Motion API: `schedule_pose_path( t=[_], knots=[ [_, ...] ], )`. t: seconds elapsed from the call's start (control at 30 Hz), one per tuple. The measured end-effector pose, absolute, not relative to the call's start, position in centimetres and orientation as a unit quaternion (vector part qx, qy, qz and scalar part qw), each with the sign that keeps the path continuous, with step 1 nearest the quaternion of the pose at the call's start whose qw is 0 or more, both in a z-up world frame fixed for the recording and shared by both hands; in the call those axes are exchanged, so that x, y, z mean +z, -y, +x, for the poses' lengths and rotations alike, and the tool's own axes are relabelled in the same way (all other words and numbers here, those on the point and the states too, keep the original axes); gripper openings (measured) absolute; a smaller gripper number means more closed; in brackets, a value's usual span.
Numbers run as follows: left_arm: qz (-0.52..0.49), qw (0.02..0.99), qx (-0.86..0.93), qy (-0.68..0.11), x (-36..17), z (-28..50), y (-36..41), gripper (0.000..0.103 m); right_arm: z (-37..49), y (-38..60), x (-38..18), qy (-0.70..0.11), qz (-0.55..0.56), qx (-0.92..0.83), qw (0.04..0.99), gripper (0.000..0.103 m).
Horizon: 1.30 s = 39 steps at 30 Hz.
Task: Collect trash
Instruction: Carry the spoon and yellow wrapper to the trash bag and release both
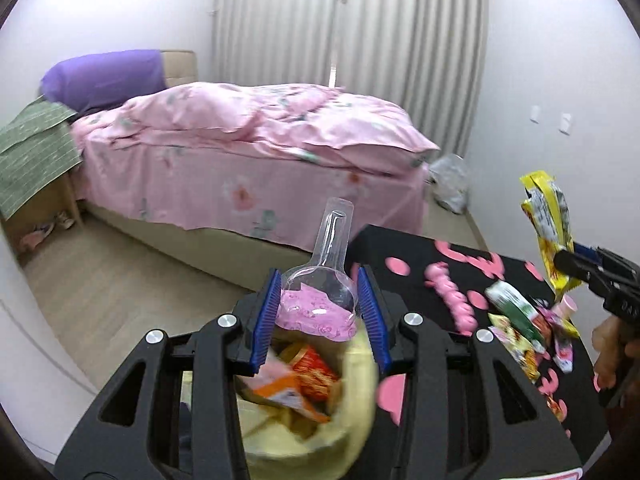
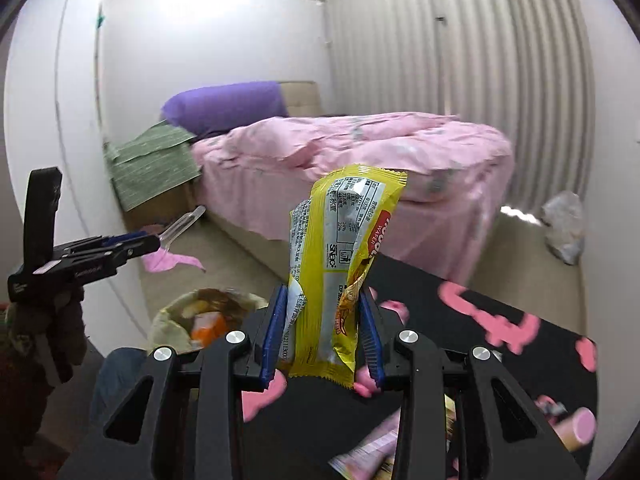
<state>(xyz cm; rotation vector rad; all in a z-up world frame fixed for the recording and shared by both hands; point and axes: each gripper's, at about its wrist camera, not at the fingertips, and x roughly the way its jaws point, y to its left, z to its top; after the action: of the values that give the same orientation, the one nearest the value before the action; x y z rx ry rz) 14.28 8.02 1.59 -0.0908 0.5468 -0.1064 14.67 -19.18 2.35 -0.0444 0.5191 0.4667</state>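
Observation:
My left gripper [image 1: 319, 314] is shut on a clear plastic spoon-shaped container with a pink peeled lid [image 1: 320, 300], held above a yellow trash bag [image 1: 320, 420] full of wrappers. It also shows in the right wrist view [image 2: 160, 242], over the same bag [image 2: 180, 320]. My right gripper [image 2: 323, 332] is shut on a yellow wafer wrapper [image 2: 340, 260], held upright above the black table with pink shapes [image 2: 500, 344]. In the left wrist view the right gripper [image 1: 568, 268] holds the wrapper [image 1: 548, 220] at the right.
Several more wrappers [image 1: 520, 324] and a small pink bottle [image 2: 576, 432] lie on the table [image 1: 420, 264]. Beyond stands a bed with a pink quilt [image 1: 260, 140], a purple pillow [image 1: 104, 76], a green cloth [image 1: 32, 152] and a crumpled plastic bag [image 1: 450, 182] by the curtain.

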Motion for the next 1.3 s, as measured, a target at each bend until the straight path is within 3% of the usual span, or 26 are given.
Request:
schedule_pose_path(
  t=[0.3,0.9,1.3],
  knots=[
    [-0.129,0.94,-0.047,-0.313,-2.0,16.0,-15.0,0.038,19.0,11.2,0.3,-0.306,-0.018,0.31,0.9,0.034],
    [-0.201,0.891,-0.059,-0.403,-12.0,18.2,-17.3,0.038,24.0,2.9,-11.4,-0.46,-0.049,0.36,0.811,0.034],
    [-0.219,0.902,-0.039,-0.371,-10.1,17.3,-18.8,0.048,24.2,3.3,-11.8,-0.452,-0.049,0.357,0.816,0.046]
  ],
)
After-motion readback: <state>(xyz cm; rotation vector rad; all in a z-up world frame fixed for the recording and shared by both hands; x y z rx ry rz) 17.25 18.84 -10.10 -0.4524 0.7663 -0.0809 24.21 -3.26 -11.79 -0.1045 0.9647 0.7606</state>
